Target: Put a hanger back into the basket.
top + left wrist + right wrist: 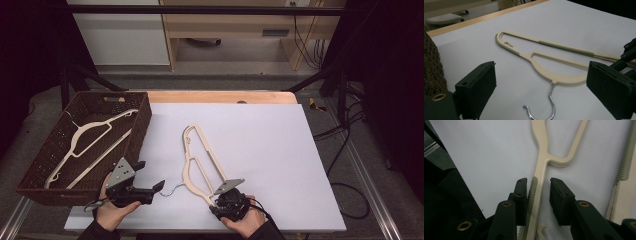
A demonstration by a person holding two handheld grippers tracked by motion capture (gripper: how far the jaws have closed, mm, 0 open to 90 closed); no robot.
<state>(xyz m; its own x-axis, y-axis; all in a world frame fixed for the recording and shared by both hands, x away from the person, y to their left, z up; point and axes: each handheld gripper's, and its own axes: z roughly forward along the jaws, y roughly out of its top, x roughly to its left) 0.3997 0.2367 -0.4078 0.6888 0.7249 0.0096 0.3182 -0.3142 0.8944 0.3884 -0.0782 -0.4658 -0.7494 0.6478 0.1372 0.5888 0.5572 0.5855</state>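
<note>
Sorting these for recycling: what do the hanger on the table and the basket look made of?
Hanger: likely matte cream plastic, moulded in one piece, with ribbed grey-green grip strips, maybe rubber; hook is shiny twisted metal wire. Basket: dark brown woven weave, wicker or plastic imitation; cannot tell which.

Even overhead light, dark surroundings, soft focus

1. A cream hanger (197, 162) lies flat on the white surface (270, 150), its metal hook toward the near edge.
2. The right gripper (220, 196) sits at the hanger's near end.
3. The left gripper (150, 186) hovers beside the wicker basket (142, 120), which holds another hanger (85, 142).
</note>
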